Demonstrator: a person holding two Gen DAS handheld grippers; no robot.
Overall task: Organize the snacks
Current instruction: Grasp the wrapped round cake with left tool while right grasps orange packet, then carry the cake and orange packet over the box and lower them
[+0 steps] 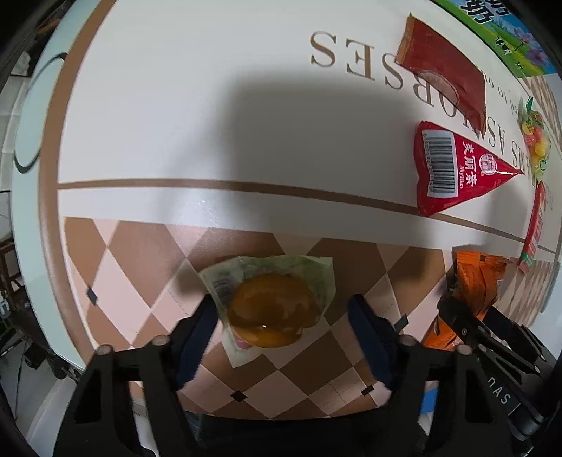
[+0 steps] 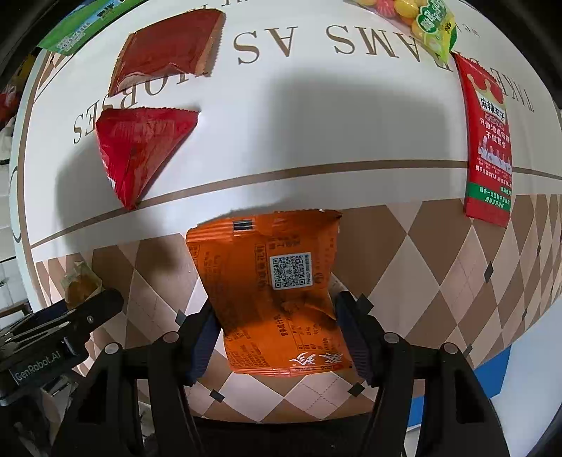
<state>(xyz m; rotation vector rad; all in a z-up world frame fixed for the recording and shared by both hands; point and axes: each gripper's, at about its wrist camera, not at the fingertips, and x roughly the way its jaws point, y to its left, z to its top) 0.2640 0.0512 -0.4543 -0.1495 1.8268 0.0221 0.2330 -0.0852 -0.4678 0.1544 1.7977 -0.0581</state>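
A round brown bun in a clear, green-printed wrapper (image 1: 270, 313) lies on the diamond-patterned part of the tablecloth (image 1: 140, 253). My left gripper (image 1: 281, 306) points down over it and is open. Its left pad sits at the wrapper's edge, and a gap shows between the right pad and the bun. An orange snack packet (image 2: 267, 253) with a QR code stands between the fingers of my right gripper (image 2: 276, 304), which is shut on it and pinches it at the waist. The bun (image 2: 79, 281) also shows at the left of the right wrist view, and the orange packet (image 1: 474, 281) at the right of the left wrist view.
On the white lettered part of the cloth lie a red triangular packet (image 2: 140, 147), a flat dark-red packet (image 2: 165, 49), a bag of coloured candies (image 2: 421, 17) and a long red-and-green packet (image 2: 488, 140). A green box (image 1: 509, 35) sits at the far edge. The table's near edge is just below both grippers.
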